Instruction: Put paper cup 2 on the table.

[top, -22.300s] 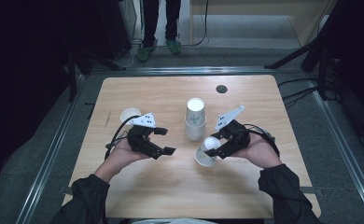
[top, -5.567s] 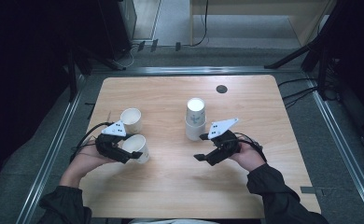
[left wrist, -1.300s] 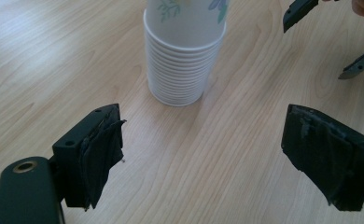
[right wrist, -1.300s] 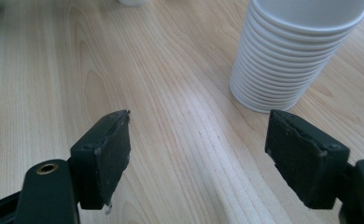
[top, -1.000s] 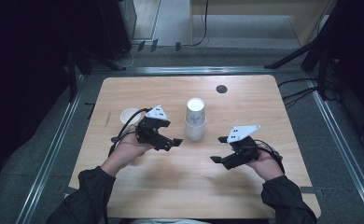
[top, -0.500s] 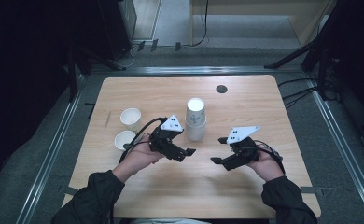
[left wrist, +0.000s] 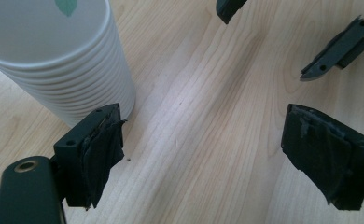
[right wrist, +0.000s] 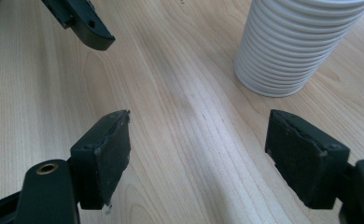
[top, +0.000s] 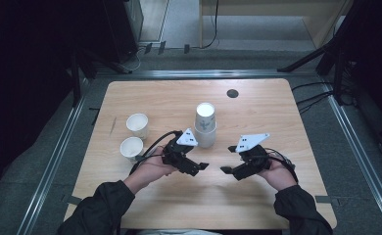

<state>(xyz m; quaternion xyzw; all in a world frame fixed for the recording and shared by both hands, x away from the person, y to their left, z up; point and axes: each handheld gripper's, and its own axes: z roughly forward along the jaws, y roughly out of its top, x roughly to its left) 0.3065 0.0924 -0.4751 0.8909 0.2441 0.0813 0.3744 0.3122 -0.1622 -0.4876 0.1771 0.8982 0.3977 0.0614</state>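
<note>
Cup stack [left wrist: 63,56] top cropped; left gripper [top: 202,167], right gripper [top: 225,170] both spread, empty.

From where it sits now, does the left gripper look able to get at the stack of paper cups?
Probably yes. The left gripper is open with nothing between its jaws, and the stack of paper cups stands close beyond it on bare table.

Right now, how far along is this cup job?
Two single paper cups already stand apart at the table's left. Nothing is in hand: both the left tongs and the right tongs are open and empty, facing each other below the stack of cups. That stack looks left to take apart.
</note>
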